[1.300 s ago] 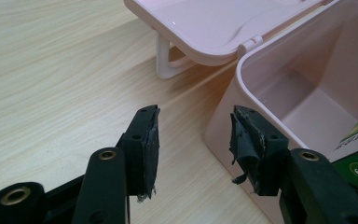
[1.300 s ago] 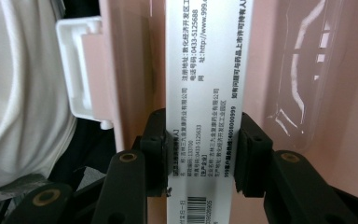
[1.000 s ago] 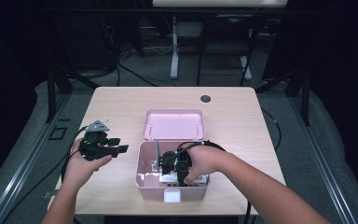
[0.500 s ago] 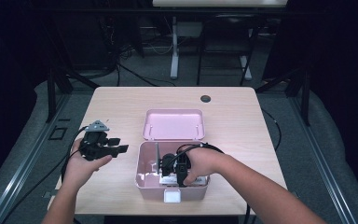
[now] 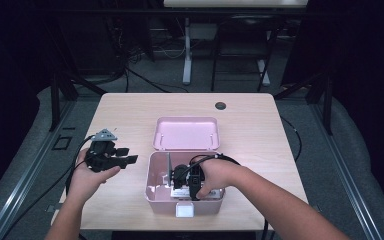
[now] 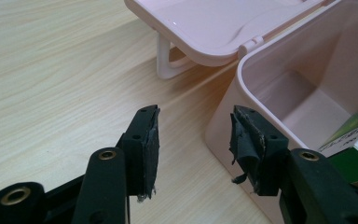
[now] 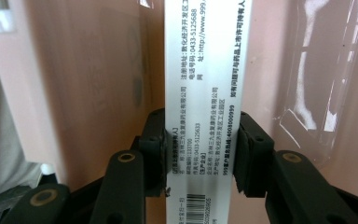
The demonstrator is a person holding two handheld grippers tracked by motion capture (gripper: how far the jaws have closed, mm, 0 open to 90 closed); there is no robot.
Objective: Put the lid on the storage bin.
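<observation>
The right gripper, down inside the pink bin, has just eased its jaws around a white box: a placing step, in judgement. Next, lift clear. The left gripper hovers open, empty, beside the bin.

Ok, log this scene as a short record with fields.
table: light wood
box: pink, lid open
lid: lies flat behind the box
carton: white, printed, upright inside the box
right tongs: inside the box, jaws on both sides of the carton, just opening a little
left tongs: open, nothing between them, left of the box above the table
</observation>
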